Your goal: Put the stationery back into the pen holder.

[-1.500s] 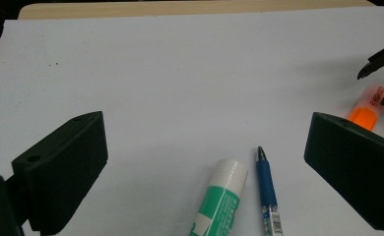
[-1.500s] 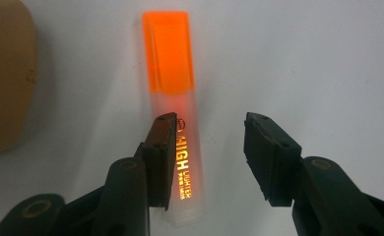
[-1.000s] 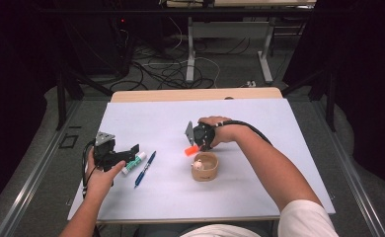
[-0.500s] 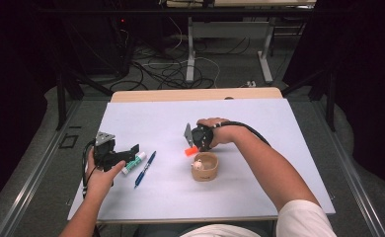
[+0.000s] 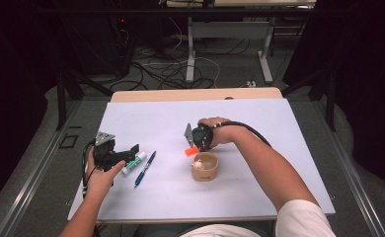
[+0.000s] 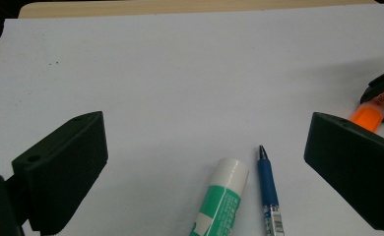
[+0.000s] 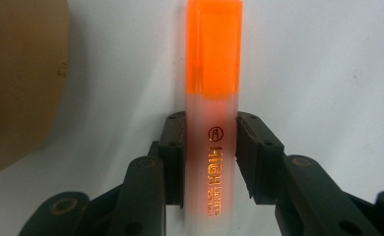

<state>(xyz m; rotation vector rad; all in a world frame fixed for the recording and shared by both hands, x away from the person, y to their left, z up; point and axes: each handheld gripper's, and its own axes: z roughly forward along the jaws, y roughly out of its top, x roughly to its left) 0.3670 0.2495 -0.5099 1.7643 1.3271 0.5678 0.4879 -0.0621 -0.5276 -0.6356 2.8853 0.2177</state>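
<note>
The right gripper (image 7: 209, 157) has its 2 jaws pinched on the frosted barrel of an orange highlighter (image 7: 213, 98), cap pointing away from the jaws. In the high view the highlighter (image 5: 191, 150) sits just above the white table (image 5: 259, 187), close beside a round tan cup (image 5: 205, 167). The cup holds something small and pale; what it is cannot be told. The left gripper (image 6: 205, 162) rests with jaws spread wide, nothing between them. Ahead of it lie a green-and-white glue stick (image 6: 223, 199) and a blue pen (image 6: 269, 189), side by side, near but apart.
</note>
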